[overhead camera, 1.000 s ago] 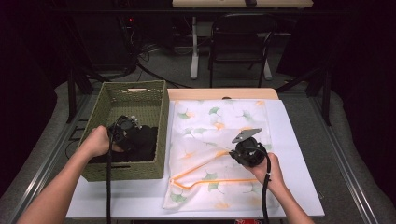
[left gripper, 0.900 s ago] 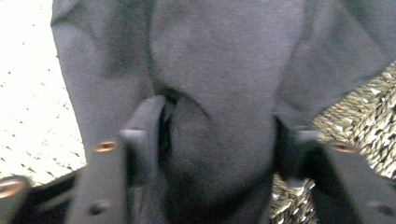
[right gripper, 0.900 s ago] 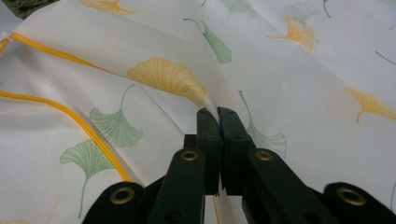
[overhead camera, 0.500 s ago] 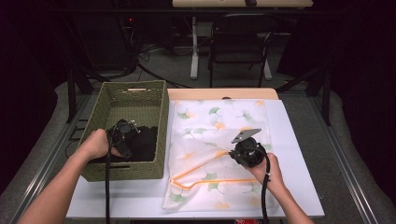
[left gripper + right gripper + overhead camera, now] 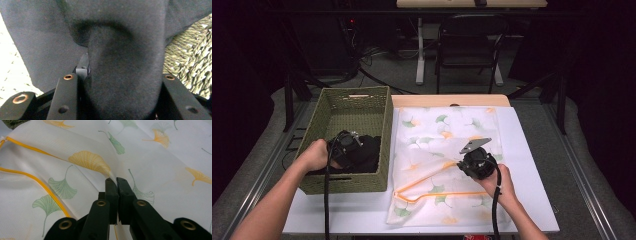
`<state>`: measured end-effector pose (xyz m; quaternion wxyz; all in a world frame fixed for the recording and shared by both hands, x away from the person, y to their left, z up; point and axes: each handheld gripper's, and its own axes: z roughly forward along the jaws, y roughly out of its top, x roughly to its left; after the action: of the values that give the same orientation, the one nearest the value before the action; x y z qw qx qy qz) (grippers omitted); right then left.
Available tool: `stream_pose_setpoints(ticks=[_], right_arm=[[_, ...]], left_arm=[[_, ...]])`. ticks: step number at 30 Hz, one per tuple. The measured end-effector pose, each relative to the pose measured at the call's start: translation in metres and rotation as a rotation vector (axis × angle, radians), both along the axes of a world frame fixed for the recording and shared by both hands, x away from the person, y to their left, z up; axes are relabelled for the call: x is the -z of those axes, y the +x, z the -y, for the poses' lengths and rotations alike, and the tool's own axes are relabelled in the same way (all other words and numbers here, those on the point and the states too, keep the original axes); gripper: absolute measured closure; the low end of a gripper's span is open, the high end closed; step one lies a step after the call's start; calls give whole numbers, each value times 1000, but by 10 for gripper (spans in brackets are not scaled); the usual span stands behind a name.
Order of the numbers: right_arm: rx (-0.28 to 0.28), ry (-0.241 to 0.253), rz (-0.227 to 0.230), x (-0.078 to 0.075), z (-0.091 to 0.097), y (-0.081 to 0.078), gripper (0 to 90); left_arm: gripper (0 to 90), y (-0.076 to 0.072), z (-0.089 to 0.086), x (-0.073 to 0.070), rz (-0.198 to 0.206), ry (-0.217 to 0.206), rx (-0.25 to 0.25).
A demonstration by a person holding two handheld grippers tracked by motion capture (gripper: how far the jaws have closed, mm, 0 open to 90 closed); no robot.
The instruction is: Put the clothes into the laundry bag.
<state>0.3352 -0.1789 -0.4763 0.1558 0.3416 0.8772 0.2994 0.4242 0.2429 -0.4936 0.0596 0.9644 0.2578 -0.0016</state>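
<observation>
High view: a white desk (image 5: 532, 150) carries a woven green basket (image 5: 384, 130) along its left edge and a white cloth bag (image 5: 447, 135) printed with green and orange leaves, spread flat over the middle. An orange zip (image 5: 432, 195) runs across the bag's near part, towards the near edge of the desk. The left hand-held gripper (image 5: 357, 150) reaches into the near end of the basket, where a dark garment (image 5: 369, 152) lies bunched against the right wall. The left hand (image 5: 314, 156) grips it from the basket's left side. The right hand-held gripper (image 5: 469, 162) sits on the bag just right of its middle, with the right hand (image 5: 499, 182) behind it.

Left gripper view: the dark garment (image 5: 125, 75) bulges thickly between the two black jaws, which press on it from both sides after having just been closing. They stand partly apart, held off by the wad of cloth. Basket weave (image 5: 190, 62) shows at the right, behind the cloth.

Right gripper view: the right hand-held gripper (image 5: 116, 181) has its jaws closed almost together, pinching a small raised fold of the bag's upper layer (image 5: 150, 165) between the tips. The cloth pulls up into a little peak there, beside an orange leaf print (image 5: 87, 161). The zip (image 5: 32, 178) curves past on the left.
</observation>
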Motion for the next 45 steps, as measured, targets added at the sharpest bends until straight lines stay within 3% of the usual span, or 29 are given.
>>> stream_pose_setpoints(ticks=[5,19,45], right_arm=[[4,3,-4,0,1,0,883],[9,3,3,-1,1,0,885],[15,3,8,-1,1,0,885]], left_arm=[[567,-3,0,-7,21,-1,-5],[572,-11,-6,-44,85,-12,-32],[573,-20,-9,-91,109,-14,-43]])
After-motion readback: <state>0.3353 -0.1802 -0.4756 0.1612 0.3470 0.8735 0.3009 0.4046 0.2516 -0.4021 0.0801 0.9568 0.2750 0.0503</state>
